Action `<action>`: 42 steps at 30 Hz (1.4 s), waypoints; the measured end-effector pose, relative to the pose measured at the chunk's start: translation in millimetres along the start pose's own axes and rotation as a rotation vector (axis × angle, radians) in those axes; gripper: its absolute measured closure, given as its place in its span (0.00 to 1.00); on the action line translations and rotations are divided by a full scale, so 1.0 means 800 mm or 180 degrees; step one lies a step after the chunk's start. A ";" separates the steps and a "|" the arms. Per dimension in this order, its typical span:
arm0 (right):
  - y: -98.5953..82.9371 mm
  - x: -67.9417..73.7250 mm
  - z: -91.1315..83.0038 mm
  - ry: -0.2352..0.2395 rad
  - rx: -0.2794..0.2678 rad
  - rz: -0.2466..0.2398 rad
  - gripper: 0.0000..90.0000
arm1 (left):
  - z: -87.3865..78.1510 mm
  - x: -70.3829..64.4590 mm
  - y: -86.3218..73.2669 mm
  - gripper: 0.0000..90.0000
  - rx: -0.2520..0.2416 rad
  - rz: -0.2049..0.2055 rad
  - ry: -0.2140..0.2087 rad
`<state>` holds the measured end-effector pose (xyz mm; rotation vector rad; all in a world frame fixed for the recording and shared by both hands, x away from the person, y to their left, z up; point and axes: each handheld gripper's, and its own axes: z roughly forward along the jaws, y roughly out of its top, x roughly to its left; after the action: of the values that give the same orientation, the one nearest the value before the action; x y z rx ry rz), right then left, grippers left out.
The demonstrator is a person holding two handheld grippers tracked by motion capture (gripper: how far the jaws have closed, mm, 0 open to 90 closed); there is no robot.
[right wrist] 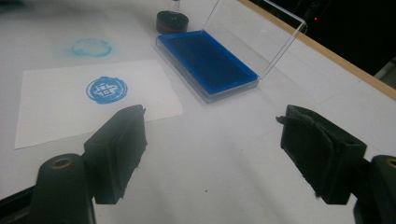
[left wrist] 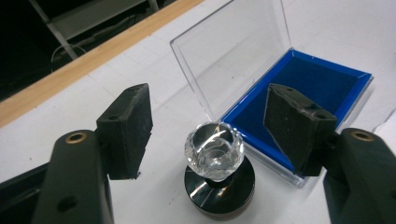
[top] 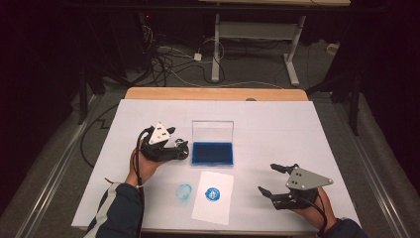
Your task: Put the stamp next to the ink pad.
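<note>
The stamp (left wrist: 218,163) with its clear knob stands on the table just beside the blue ink pad (left wrist: 306,91), between the wide-open jaws of our left gripper (left wrist: 210,126), which holds nothing. If we close crookedly, we think the smooth knob could slip and tip. Our right gripper (right wrist: 224,149) is wide open and empty too, and we can't see the stamp's inky face.
</note>
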<state>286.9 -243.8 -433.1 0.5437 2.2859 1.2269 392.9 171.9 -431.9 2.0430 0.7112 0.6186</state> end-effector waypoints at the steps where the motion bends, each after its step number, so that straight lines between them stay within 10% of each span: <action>1: 0.000 0.000 0.000 0.0000 0.0000 -0.0002 0.25 | -0.001 -0.001 0.001 0.35 -0.0007 0.0023 0.0014; 42: 0.004 0.001 -0.009 -0.0116 -0.0114 -0.0052 0.25 | -0.052 -0.064 0.026 0.25 -0.0160 0.0735 0.0047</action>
<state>282.3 -246.4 -427.3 0.5293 2.2295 1.2376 334.2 151.0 -401.7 2.0918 0.4661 0.7759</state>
